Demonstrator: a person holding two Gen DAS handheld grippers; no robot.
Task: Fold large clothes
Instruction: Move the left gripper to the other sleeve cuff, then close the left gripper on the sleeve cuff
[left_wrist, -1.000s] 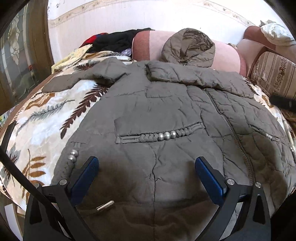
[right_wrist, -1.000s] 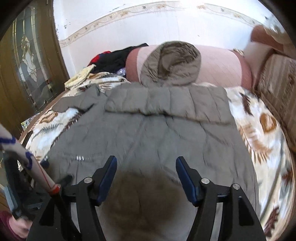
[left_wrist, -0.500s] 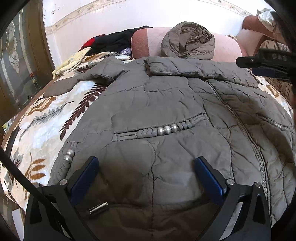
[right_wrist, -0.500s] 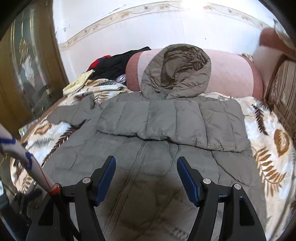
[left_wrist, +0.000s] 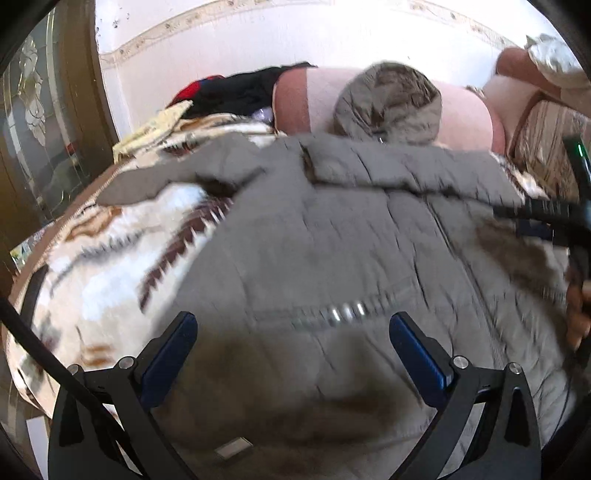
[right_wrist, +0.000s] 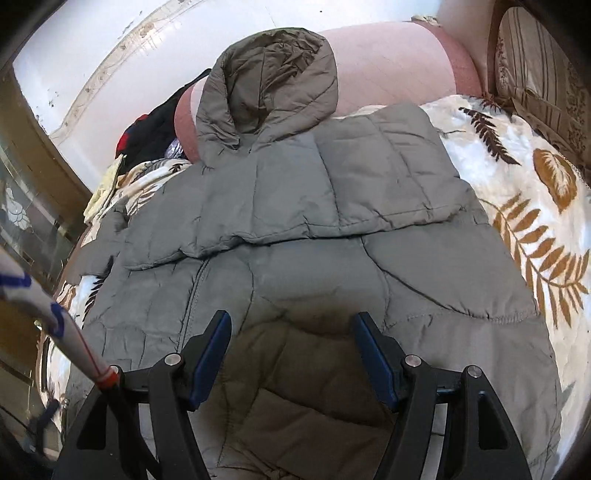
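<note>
Blurrily, the left wrist view shows the left gripper, jaws apart, above the grey quilted hooded coat spread on the leaf-patterned bed blanket. Right wrist view: the right gripper, jaws apart, over the coat's near part, hood against the far pink bolster.

Both wrist cameras look forward and down past spread jaws, close above the grey padded coat; ahead of both jaws lie its hood and the pink bolster.
</note>
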